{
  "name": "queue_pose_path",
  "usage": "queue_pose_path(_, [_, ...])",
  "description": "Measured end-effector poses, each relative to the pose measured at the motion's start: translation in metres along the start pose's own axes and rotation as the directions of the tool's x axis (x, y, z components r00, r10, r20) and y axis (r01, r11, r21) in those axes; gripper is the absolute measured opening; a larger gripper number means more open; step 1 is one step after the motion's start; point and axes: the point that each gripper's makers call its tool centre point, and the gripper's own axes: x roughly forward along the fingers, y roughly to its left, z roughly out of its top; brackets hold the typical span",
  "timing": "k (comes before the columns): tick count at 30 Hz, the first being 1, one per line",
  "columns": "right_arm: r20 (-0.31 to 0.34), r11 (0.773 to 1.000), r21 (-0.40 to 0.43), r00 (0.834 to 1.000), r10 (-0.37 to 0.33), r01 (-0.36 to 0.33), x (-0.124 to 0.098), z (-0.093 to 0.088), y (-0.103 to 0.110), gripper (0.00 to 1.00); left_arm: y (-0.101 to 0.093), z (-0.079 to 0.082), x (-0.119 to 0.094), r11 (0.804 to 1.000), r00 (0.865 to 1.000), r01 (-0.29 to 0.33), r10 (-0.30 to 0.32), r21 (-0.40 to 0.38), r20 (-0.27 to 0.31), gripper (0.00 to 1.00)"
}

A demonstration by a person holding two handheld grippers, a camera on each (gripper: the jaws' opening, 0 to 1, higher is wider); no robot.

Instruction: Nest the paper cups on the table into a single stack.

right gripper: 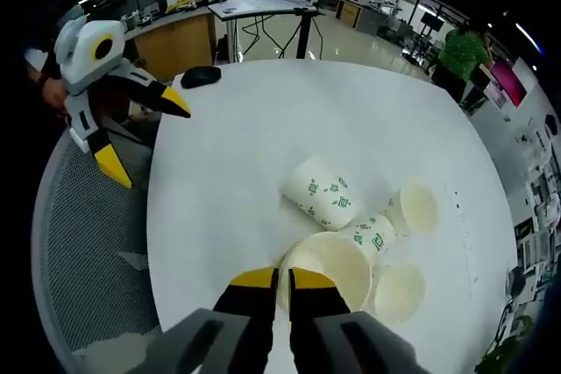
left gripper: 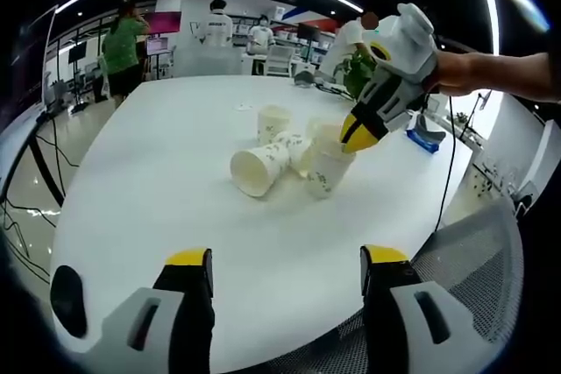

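On the white bench [left gripper: 158, 190], the right gripper [right gripper: 282, 279] pinches the rim of an upright paper cup [right gripper: 337, 271] among scattered cups [left gripper: 263, 168]; the left gripper [left gripper: 285, 260] hangs spread near the bench's edge.

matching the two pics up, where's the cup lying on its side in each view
Left gripper view: the cup lying on its side is near centre, mouth toward the camera, left of the cup that the right hand-held gripper pinches.
Right gripper view: same cup is just above centre, base toward the upper left.
Shared landmark: the black mouse at the edge of the white table.
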Motion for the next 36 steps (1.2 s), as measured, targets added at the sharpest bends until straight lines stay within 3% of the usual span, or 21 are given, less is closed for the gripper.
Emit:
queue_pose_path(18, [0.045,0.995,0.097,0.998,-0.040,0.036,-0.021,-0.002,-0.012,0.13,-0.003,0.000,0.000,1.000,1.000,0.012,-0.012,0.009,-0.002,0.68])
queue_pose_path(26, [0.069,0.983,0.163,0.993,-0.097,0.085,-0.036,-0.013,-0.030,0.20,-0.004,0.000,0.000,1.000,1.000,0.013,-0.013,0.012,-0.006,0.68])
queue_pose_path(36, [0.055,0.975,0.184,0.989,-0.136,0.124,-0.044,-0.028,-0.043,0.24,-0.003,-0.002,0.001,1.000,1.000,0.013,-0.013,0.013,-0.010,0.68])
